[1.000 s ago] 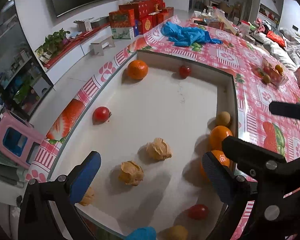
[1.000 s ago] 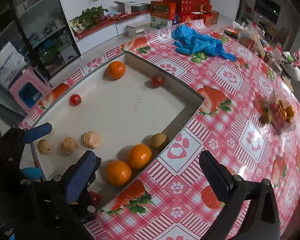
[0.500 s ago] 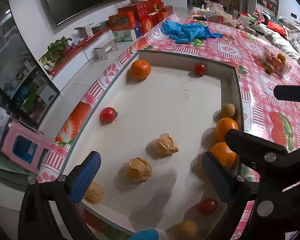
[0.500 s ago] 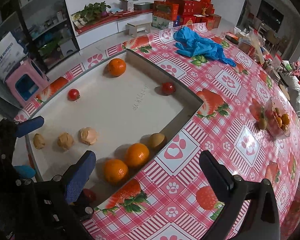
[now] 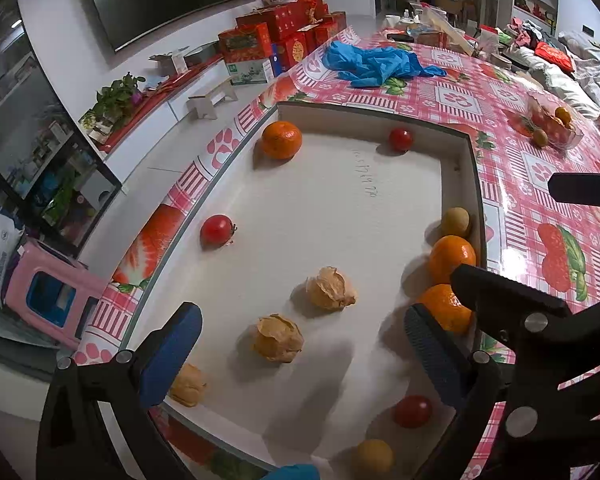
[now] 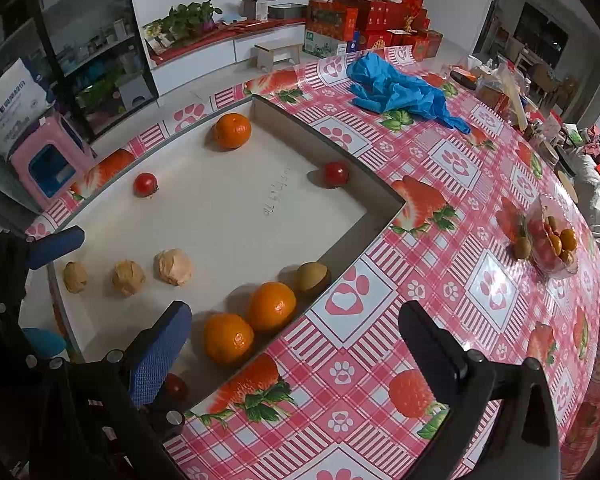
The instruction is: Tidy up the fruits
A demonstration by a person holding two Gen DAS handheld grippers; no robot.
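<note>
Left wrist view: the left gripper (image 5: 300,344) is held spread above three husked fruits (image 5: 278,338) near the tray's (image 5: 474,184) front edge; the right gripper (image 6: 296,344), likewise spread and empty, is seen over two oranges (image 6: 271,306) at its right edge.

In the left wrist view the left tool (image 5: 298,350) covers part of the husked fruit (image 5: 188,385) by the tray's near-left wall, and the right tool's black arm hides the lower side of the nearest orange (image 5: 446,307). The yellow fruit (image 5: 373,456) at the bottom sits close to the frame edge, and the blue object (image 5: 290,473) beside it is cut off there, so its nature cannot be told. In the right wrist view the blue pad of the right tool (image 6: 294,354) masks half of the near cherry tomato (image 6: 177,387). The writing (image 6: 278,196) on the tray floor is too small to read. The contents of the clear container (image 6: 553,240) on the counter (image 6: 380,360) blur together.
</note>
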